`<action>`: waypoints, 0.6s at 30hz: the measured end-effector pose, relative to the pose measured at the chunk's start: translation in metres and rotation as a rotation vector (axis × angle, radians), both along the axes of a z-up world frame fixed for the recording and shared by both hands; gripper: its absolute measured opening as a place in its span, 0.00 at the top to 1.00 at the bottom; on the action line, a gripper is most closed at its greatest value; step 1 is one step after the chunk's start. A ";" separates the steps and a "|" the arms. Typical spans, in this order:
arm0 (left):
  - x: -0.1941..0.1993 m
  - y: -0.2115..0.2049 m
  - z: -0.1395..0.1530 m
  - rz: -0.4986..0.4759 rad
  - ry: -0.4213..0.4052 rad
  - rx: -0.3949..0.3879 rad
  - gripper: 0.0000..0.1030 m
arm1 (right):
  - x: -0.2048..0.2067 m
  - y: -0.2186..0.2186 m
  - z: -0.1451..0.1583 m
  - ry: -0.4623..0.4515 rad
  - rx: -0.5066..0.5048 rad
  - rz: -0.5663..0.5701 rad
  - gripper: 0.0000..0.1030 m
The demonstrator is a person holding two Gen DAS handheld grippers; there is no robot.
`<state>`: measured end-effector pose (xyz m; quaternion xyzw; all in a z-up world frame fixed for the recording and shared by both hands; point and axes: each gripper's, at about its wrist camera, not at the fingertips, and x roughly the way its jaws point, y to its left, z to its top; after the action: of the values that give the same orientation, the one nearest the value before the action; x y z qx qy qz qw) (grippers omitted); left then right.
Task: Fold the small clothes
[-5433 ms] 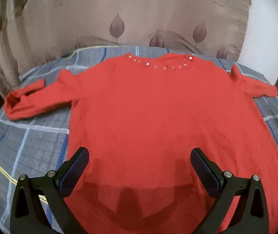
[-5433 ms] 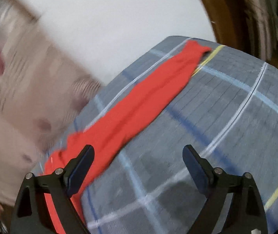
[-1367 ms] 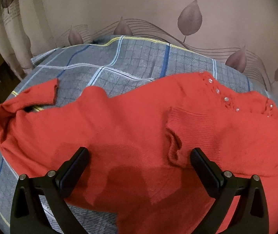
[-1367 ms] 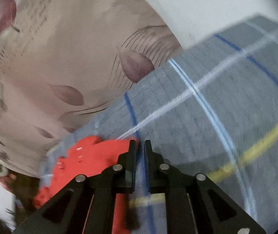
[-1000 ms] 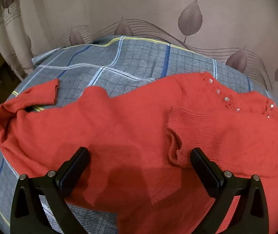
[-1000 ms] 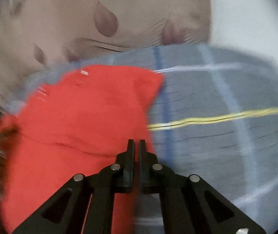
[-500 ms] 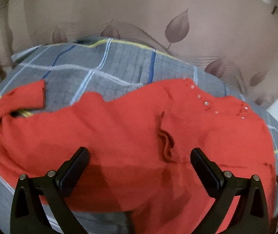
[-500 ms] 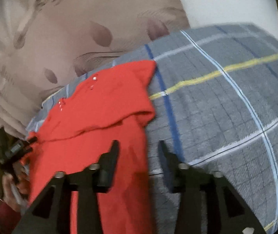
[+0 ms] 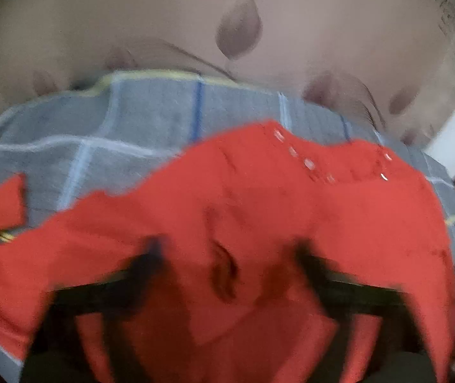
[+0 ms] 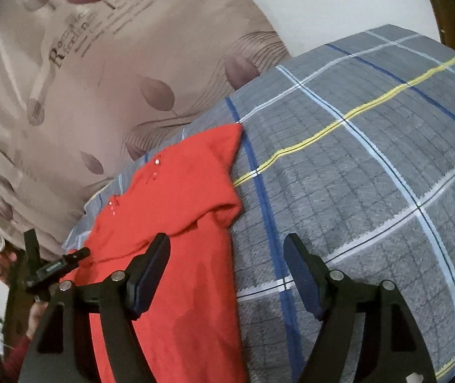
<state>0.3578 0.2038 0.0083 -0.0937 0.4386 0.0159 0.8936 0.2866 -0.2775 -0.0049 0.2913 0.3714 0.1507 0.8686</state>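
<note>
The red sweater (image 10: pixel 176 223) is spread on the bed, on a grey checked blanket (image 10: pixel 371 175), and it fills the lower half of the left wrist view (image 9: pixel 259 223). In the right wrist view the right sleeve (image 10: pixel 208 191) is seen folded inward over the chest, with its fold edge toward 3 o'clock. The small shiny beads of the neckline (image 9: pixel 307 162) are seen toward 12 o'clock. The left sleeve (image 9: pixel 0 198) lies stretched out toward 9 o'clock, not yet folded.

The step in hand is judged to be the folding of the sleeves: one is done, and the other is waiting. The next move probably calls for the left sleeve to be taken near its cuff and laid across the body, so that it matches the first one.

The right gripper (image 10: pixel 227 274) is held above the edge of the sweater with its fingers apart and nothing between them. The left gripper (image 9: pixel 227 265) is strongly blurred; its two dark fingers appear separated over the red cloth, and no cloth seems to be caught between them, but this is not sure.

No container is visible in either view. Behind the bed, a beige curtain (image 10: pixel 115 63) with leaf prints is hanging.
</note>
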 end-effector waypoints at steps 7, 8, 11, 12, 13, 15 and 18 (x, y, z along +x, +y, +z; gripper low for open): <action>-0.014 0.045 0.014 0.130 -0.030 -0.071 0.98 | 0.001 -0.003 0.000 0.003 0.010 -0.022 0.26; -0.017 0.048 0.014 0.136 -0.033 -0.062 0.98 | 0.000 -0.002 0.001 -0.001 0.008 -0.022 0.25; -0.022 0.050 0.008 0.099 -0.031 -0.101 0.98 | -0.001 -0.002 0.002 -0.008 0.002 -0.029 0.21; -0.023 0.048 0.006 0.044 -0.027 -0.166 0.98 | -0.001 -0.002 0.003 -0.009 0.000 -0.030 0.21; -0.020 0.045 0.003 0.014 -0.004 -0.184 0.98 | -0.001 -0.002 0.003 -0.009 0.000 -0.028 0.20; -0.016 0.038 -0.002 -0.032 0.056 -0.182 0.94 | -0.001 -0.001 0.003 -0.008 0.001 -0.029 0.18; -0.015 0.032 -0.005 -0.084 0.079 -0.169 0.78 | -0.001 -0.002 0.002 -0.009 0.009 -0.029 0.17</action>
<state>0.3430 0.2354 0.0036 -0.1496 0.4767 -0.0550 0.8645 0.2854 -0.2790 -0.0026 0.3000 0.3624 0.1412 0.8710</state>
